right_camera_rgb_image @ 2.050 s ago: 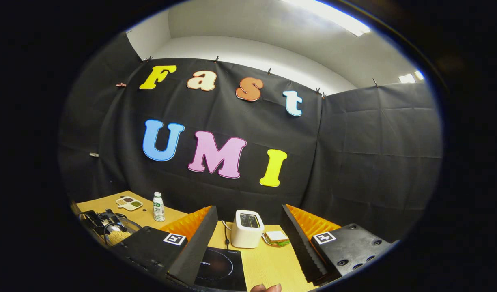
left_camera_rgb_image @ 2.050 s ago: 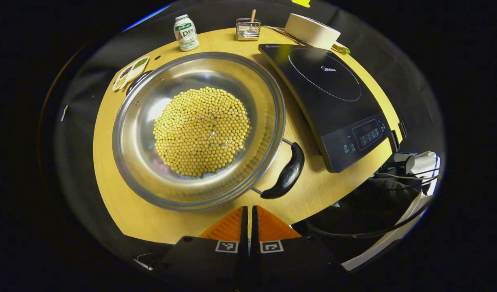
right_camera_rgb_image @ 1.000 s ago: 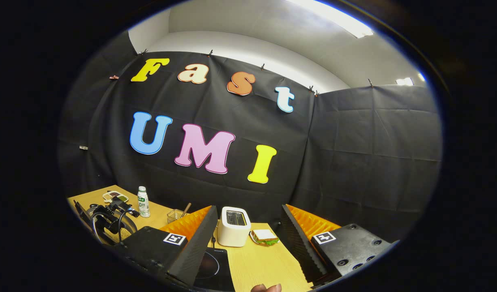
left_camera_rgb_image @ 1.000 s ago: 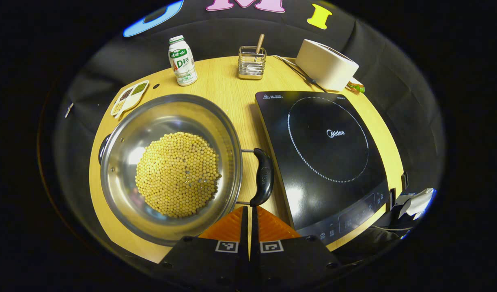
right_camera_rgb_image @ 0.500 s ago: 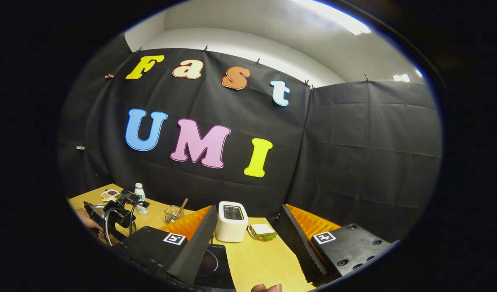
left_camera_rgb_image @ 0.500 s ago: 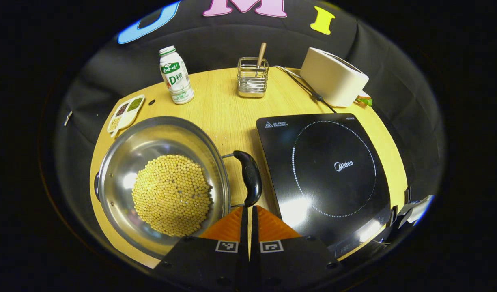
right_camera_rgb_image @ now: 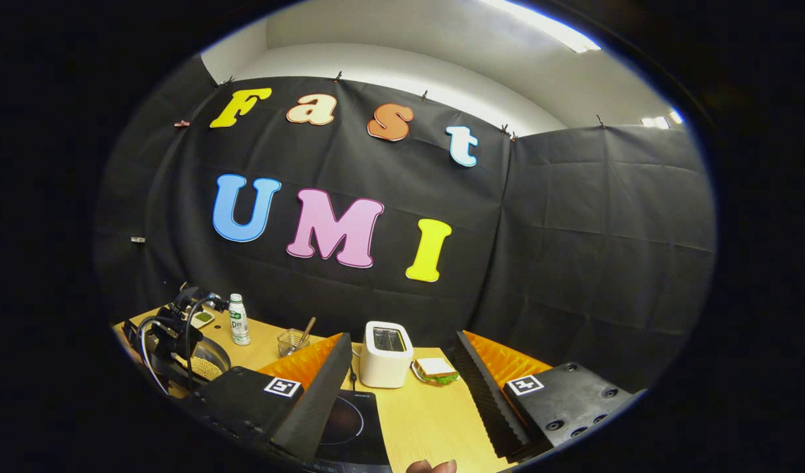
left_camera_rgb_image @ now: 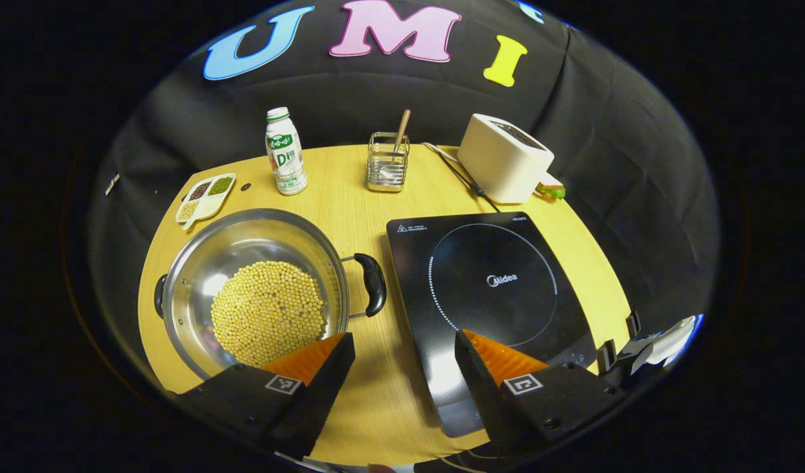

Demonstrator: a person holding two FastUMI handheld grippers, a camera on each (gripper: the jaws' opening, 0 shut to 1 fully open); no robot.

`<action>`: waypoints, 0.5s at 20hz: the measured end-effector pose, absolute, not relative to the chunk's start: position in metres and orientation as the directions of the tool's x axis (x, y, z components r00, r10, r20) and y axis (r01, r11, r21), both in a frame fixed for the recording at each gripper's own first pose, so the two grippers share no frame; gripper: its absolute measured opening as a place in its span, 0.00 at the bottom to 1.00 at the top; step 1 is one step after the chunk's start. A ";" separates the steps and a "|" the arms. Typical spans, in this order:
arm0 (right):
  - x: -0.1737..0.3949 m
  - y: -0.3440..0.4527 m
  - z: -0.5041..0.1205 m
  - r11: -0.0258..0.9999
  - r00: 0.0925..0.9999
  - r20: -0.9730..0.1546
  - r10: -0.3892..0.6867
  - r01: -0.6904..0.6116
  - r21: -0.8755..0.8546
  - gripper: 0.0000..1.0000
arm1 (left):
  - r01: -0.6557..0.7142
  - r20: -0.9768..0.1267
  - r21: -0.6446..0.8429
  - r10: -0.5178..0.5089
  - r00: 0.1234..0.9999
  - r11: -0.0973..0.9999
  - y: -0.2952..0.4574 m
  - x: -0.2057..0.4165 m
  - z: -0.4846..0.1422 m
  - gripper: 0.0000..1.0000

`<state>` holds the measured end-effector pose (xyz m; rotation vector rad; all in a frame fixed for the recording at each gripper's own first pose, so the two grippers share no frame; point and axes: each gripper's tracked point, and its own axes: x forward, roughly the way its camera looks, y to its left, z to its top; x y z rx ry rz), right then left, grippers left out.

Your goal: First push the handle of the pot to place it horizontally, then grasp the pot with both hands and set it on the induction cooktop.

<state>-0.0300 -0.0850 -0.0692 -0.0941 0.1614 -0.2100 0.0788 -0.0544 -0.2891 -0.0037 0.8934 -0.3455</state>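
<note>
The steel pot (left_camera_rgb_image: 198, 272), holding yellow beans (left_camera_rgb_image: 269, 312), sits on the left of the wooden table (left_camera_rgb_image: 356, 217). Its black right handle (left_camera_rgb_image: 374, 284) faces the black induction cooktop (left_camera_rgb_image: 494, 289); the other handle (left_camera_rgb_image: 158, 295) points left. My left gripper (left_camera_rgb_image: 402, 348) is open above the table's near edge, between pot and cooktop, touching neither. My right gripper (right_camera_rgb_image: 402, 371) is open too, raised over the cooktop (right_camera_rgb_image: 349, 424) and facing the wall. In the right gripper view the pot (right_camera_rgb_image: 208, 363) lies far left behind the left gripper's body (right_camera_rgb_image: 179, 325).
A small drink bottle (left_camera_rgb_image: 284, 161), a wire holder with a stick (left_camera_rgb_image: 386, 169), a white toaster (left_camera_rgb_image: 504, 165) with its cord, a sandwich (right_camera_rgb_image: 435, 369) and a small divided dish (left_camera_rgb_image: 205, 196) stand along the table's far side. A fingertip (right_camera_rgb_image: 432, 466) shows at the bottom edge.
My left gripper went from shut to open and drew back. The pot's handle swung from the near side round to face the cooktop. The right gripper barely moved.
</note>
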 end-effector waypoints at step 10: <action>-0.014 -0.011 -0.103 0.999 0.962 -0.272 -0.005 -0.004 -0.033 0.98 | 0.170 -0.632 -0.176 -0.244 0.735 0.970 0.032 0.068 -0.215 0.95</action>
